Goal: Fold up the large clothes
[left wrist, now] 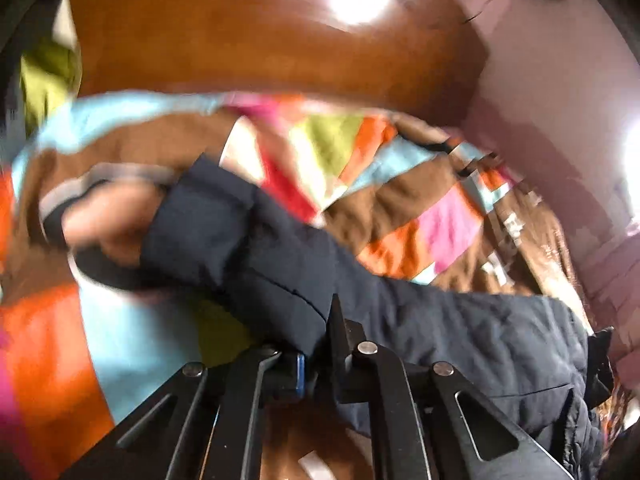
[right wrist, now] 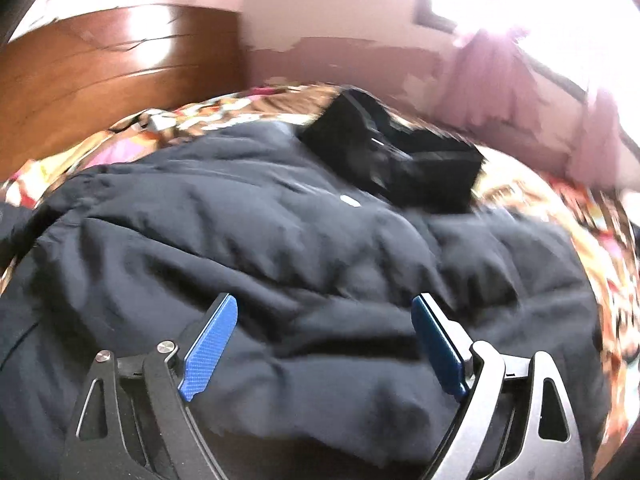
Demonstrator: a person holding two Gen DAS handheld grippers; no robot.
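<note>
Bedding in bright patches of orange, pink, green, blue and brown covers the bed (left wrist: 404, 208), and a dark navy padded jacket (right wrist: 280, 248) is spread across it. A wooden headboard (left wrist: 240, 40) is seen behind the bed, beside a pink wall (right wrist: 360, 8).

In the left wrist view, one sleeve of the jacket (left wrist: 248, 240) is stretched out over the bedspread, its cuff lying toward the headboard. The left tool (left wrist: 316, 356) is clenched, its jaws drawn together on a fold of the jacket fabric near the base of that sleeve — the navy cloth is bunched right at the fingertips. Much of this view is smeared by motion blur, so what the pale shape at the cuff is cannot be told.

In the right wrist view, the right tool (right wrist: 324, 340) is released — its blue pads (right wrist: 212, 348) stand wide apart above the quilted body of the jacket, with nothing pinched between them. A black folded item (right wrist: 392, 160) lies at the far edge of the jacket, partly resting on the bedspread.
</note>
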